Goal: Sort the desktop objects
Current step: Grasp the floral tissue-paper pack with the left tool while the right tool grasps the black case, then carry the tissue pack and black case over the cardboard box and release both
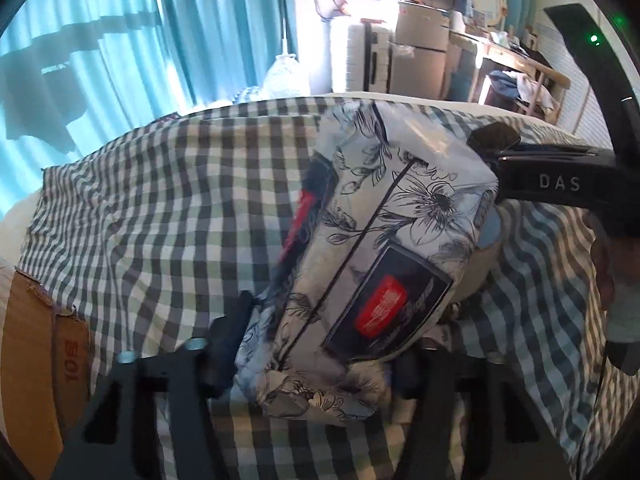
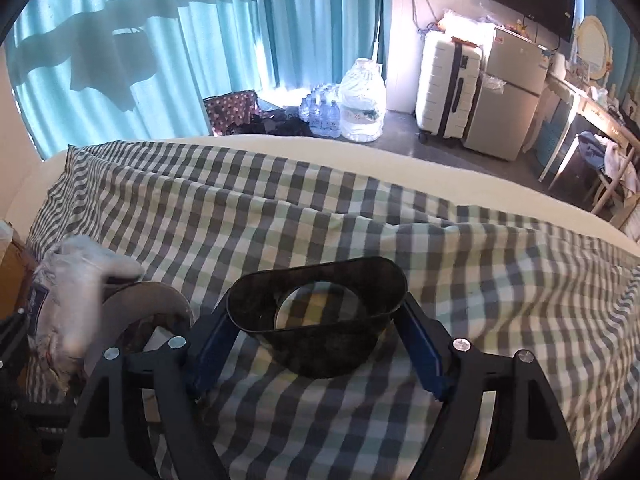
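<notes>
Lying lengthwise between its fingers, the floral plastic tissue pack (image 1: 360, 256) is clamped by the left gripper (image 1: 320, 364); a black oval lens hood (image 2: 320, 312) is gripped by the right gripper (image 2: 316, 344)

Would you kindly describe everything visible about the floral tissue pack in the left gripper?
The tissue pack is a soft plastic-wrapped block, pale with dark line-drawn flowers, a dark label panel with a red patch, and a red stripe along one side. It is clamped between the left gripper's fingers, tilted, raised above the checked cloth.
</notes>
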A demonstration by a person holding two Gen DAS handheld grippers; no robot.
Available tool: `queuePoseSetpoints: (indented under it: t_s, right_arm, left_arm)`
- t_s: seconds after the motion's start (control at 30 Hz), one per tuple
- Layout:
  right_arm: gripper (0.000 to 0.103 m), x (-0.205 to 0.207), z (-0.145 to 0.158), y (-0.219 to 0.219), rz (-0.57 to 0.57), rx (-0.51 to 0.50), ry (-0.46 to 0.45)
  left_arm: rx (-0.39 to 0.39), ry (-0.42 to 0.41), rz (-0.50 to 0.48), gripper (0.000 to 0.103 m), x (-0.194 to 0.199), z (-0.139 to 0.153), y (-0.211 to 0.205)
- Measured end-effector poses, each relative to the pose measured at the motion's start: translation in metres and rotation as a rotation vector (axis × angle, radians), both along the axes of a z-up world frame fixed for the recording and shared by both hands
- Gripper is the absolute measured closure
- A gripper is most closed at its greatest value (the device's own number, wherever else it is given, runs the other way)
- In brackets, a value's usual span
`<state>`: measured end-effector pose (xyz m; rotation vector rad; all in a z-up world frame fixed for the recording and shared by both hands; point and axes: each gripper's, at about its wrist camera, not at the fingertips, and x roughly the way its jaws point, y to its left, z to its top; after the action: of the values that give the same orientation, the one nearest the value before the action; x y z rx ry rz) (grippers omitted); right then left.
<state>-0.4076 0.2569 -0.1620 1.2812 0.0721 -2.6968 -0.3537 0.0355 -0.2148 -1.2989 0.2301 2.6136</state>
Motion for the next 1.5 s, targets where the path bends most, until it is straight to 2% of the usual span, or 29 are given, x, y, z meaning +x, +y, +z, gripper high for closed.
queuePoseSetpoints:
  t_s: [0.1, 0.3, 0.43, 0.57, 0.7, 0.83, 0.93, 1.03, 1.27, 1.5]
  right_arm:
    - [0.027, 0.015, 0.012, 0.004, -0.011, -0.008, 0.007]
    - [0.027, 0.064, 0.036, 0.013, -0.025, 0.012, 0.028]
    - [0.027, 0.094, 0.048, 0.014, -0.06, -0.02, 0.015]
    - [0.027, 0.121, 0.061, 0.003, -0.081, -0.015, 0.012]
    - [0.027, 0.147, 0.077, -0.021, -0.08, -0.024, 0.024]
    - [0.027, 0.174, 0.088, -0.042, -0.078, -0.054, 0.017]
    - [0.027, 0.194, 0.095, -0.057, -0.078, -0.066, 0.006]
    - [0.027, 0.212, 0.103, -0.074, -0.054, -0.082, 0.01]
    - [0.027, 0.236, 0.118, -0.118, 0.022, -0.069, 0.009]
    - [0.027, 0.235, 0.145, -0.163, 0.1, -0.148, 0.036]
  left_arm:
    - [0.027, -0.012, -0.009, 0.062, 0.008, 0.007, -0.005]
    - [0.052, -0.039, 0.025, 0.062, 0.039, 0.025, -0.03]
    - [0.094, -0.055, 0.057, 0.062, 0.064, 0.038, -0.046]
    - [0.111, -0.063, 0.052, 0.062, 0.083, 0.053, -0.055]
    - [0.133, -0.048, 0.038, 0.062, 0.103, 0.077, -0.063]
    - [0.177, -0.047, 0.077, 0.062, 0.12, 0.103, -0.079]
    - [0.152, -0.028, 0.061, 0.062, 0.135, 0.117, -0.086]
    - [0.166, -0.026, 0.071, 0.062, 0.145, 0.124, -0.098]
    - [0.18, -0.017, 0.122, 0.062, 0.16, 0.143, -0.138]
    - [0.172, 0.05, 0.201, 0.062, 0.162, 0.174, -0.186]
